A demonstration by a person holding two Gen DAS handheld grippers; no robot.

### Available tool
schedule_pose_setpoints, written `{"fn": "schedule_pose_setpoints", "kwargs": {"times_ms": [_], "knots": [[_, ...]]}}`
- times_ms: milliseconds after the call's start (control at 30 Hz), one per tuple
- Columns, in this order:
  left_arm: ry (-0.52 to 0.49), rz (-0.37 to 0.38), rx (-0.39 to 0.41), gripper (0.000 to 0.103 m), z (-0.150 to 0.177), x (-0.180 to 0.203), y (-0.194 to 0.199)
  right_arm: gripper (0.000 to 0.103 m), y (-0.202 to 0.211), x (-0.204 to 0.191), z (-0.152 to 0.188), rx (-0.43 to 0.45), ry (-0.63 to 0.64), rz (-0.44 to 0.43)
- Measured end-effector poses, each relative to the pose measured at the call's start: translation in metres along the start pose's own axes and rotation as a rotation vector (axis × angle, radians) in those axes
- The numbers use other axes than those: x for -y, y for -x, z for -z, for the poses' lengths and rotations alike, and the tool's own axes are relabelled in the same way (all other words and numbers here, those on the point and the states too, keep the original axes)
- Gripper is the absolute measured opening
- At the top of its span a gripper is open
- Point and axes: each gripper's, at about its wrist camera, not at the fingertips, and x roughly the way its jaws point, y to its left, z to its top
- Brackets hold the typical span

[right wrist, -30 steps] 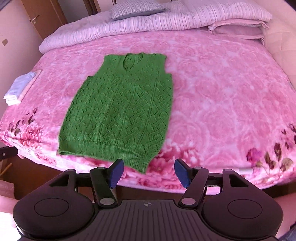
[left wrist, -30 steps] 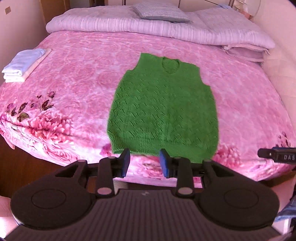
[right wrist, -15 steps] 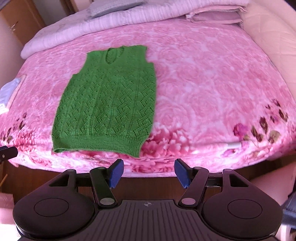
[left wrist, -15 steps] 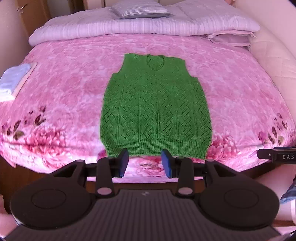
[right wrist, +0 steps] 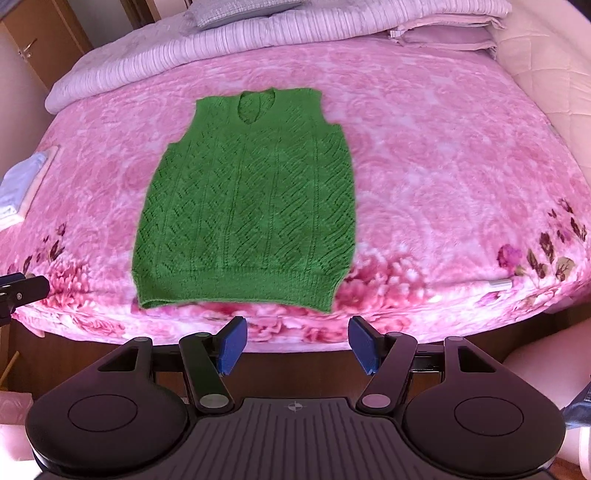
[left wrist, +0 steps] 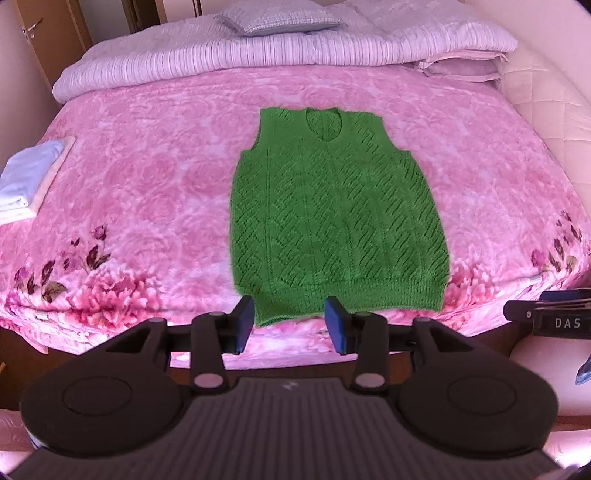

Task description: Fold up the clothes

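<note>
Garment: green sleeveless knit vest (left wrist: pixel 338 221), V-neck, openwork pattern, ribbed hem. Lies flat and unfolded, face up, neck toward the head of the bed, hem toward the foot.
Garment position: on the pink floral bedspread (left wrist: pixel 147 177), roughly central across the bed's width. Hem lies just short of the bedspread's near edge; its left corner dips slightly lower than the rest.
Left claw: (left wrist: pixel 290 325) released, blue pads parted, nothing between them. Held off the foot of the bed, aimed at the left portion of the hem; from this view the pad tips overlap the hem line, contact cannot be confirmed.
Right claw: (right wrist: pixel 297 341) released, pads spread wider than the left, nothing between them. Held off the foot of the bed, below the right portion of the hem, apart from the vest (right wrist: pixel 245 199).
Cross-view: each claw's tip shows at the edge of the other's camera, left one (right wrist: pixel 22 291) and right one (left wrist: pixel 550 317).
Other items on bed: folded white and cream stack of linen (left wrist: pixel 31 181) at the left edge, well apart from the vest; striped quilt (left wrist: pixel 258 55) rolled along the head; grey pillow (left wrist: pixel 277 16) on top of it.
</note>
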Motion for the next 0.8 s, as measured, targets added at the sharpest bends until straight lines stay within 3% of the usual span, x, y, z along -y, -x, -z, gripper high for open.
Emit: {"fn": "schedule_pose_setpoints", "kwargs": {"times_ms": [333,800], "knots": [[0.033,0.015,-0.107,0.039,0.033,-0.017,-0.023,0.064,-0.021,-0.022,0.013,-0.082,0.019,0.014],[0.043,-0.009,-0.086,0.039,0.029,-0.012,-0.015,0.064,-0.019,-0.029,0.008,-0.061,0.065,0.003]]}}
